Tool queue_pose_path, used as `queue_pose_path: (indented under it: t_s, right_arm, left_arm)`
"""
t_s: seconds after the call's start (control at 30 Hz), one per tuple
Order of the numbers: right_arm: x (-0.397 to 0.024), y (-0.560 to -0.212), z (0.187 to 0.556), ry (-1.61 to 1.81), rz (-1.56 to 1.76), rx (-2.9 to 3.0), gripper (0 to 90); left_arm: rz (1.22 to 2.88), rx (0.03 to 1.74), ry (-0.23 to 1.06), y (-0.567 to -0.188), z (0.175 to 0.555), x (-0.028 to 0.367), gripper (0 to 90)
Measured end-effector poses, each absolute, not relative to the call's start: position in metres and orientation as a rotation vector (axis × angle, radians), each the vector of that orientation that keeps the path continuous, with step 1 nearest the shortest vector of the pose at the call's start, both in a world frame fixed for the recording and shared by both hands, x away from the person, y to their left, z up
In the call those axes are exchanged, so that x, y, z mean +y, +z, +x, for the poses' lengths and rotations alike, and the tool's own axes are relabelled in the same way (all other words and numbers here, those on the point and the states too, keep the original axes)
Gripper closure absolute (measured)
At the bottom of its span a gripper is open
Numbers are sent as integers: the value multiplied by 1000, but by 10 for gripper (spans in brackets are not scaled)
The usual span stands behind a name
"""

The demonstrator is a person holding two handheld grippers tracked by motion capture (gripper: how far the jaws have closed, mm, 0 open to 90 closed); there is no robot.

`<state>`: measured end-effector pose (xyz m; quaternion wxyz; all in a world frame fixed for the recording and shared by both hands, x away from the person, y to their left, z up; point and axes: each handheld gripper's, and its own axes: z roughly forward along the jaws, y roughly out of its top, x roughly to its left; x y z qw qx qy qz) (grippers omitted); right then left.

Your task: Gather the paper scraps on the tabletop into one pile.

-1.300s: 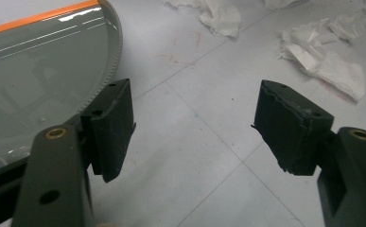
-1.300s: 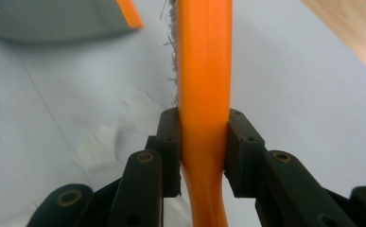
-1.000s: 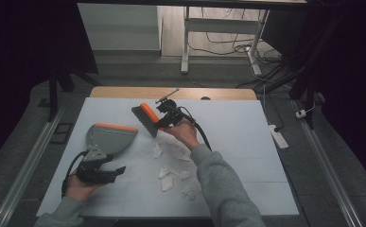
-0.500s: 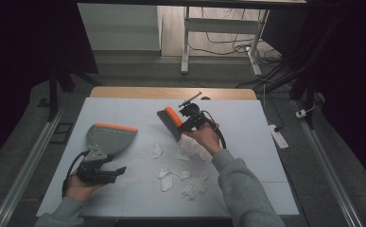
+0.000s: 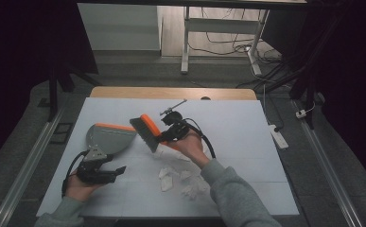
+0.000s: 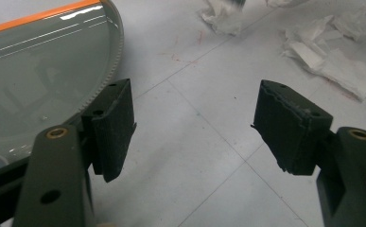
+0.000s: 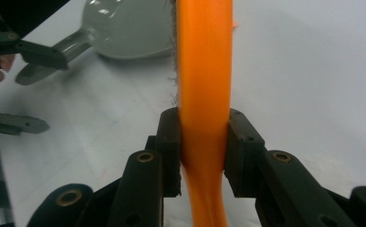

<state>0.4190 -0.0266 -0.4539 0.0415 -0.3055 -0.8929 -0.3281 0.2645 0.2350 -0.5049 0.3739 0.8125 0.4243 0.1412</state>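
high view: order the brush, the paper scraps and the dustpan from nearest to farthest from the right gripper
1. Brush: clamped in the right gripper, its head just left of it.
2. Paper scraps: on the table, just toward the person from it.
3. Dustpan: farther left, beside the left gripper.

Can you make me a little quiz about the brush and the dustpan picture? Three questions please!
1. What is the right claw squeezing?
2. True or false: the left claw is shut tight on the dustpan.
3. Which lies on the table near the person's right arm? A) paper scraps B) marbles C) a spoon

Key:
1. The orange handle of the brush.
2. False. Its jaws stand wide apart with nothing between them; the dustpan lies just beside one jaw.
3. A
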Motion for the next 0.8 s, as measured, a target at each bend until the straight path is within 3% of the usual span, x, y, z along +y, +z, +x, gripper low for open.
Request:
queue_pose_path:
  t_s: [0.17, 0.37, 0.53, 0.8]
  right_arm:
    - [-14, -476, 418, -935, -930, -2761, 700]
    - [-50, -477, 426, -897, -1063, -2786, 700]
    - [-84, -462, 417, -927, -1089, -2846, 700]
    - [-95, -426, 383, -1068, -896, -2831, 700]
  left_arm:
    - [2083, 1086, 360, -505, 264, 236, 303]
    - [2085, 1085, 361, -506, 264, 236, 304]
    - [2091, 1083, 358, -506, 265, 234, 304]
    - [2086, 1088, 361, -505, 265, 234, 304]
